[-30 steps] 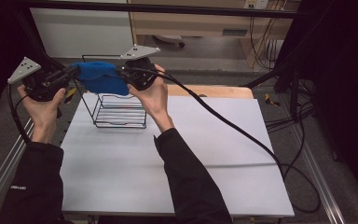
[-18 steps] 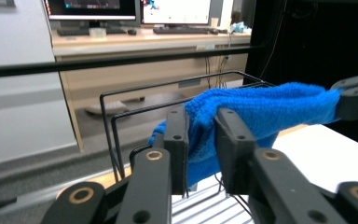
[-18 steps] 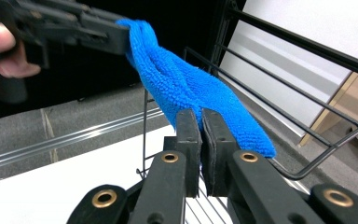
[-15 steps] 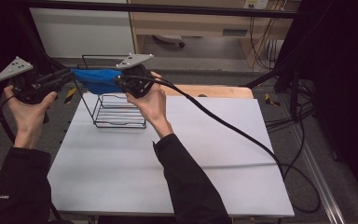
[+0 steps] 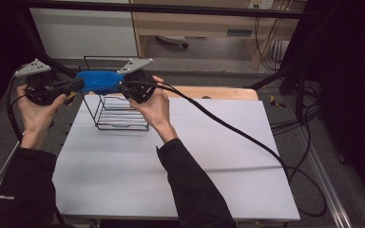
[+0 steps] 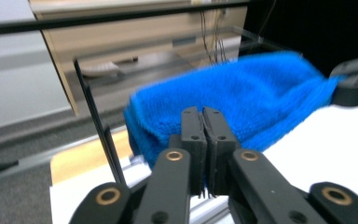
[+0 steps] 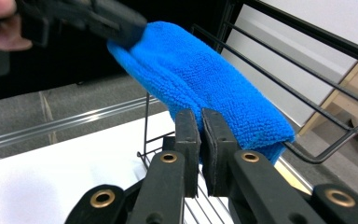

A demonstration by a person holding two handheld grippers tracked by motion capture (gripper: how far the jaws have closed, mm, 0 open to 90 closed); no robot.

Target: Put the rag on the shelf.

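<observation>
A blue cloth (image 5: 97, 81) hangs stretched between my two grippers, just above a black wire rack (image 5: 119, 116) at the table's far left. My left gripper (image 5: 78, 85) holds the cloth's left end; its jaws have just been closing, with the cloth's edge between them. In the left gripper view the jaws (image 6: 204, 116) stand pressed together at the cloth (image 6: 242, 98). My right gripper (image 5: 123, 87) pinches the cloth's right end. In the right gripper view its jaws (image 7: 200, 119) are shut on the cloth (image 7: 205, 79), beside the rack's top wires (image 7: 307, 46).
The white table top (image 5: 171, 166) spreads in front of and to the right of the rack. A wooden board (image 5: 218, 92) lies along the far edge. The right gripper's black cable (image 5: 247, 137) trails across the table to the right. A cabinet stands behind.
The cloth looked bunched and thick before; now it is drawn out flatter between the grippers. The right gripper has sunk slightly toward the rack.
</observation>
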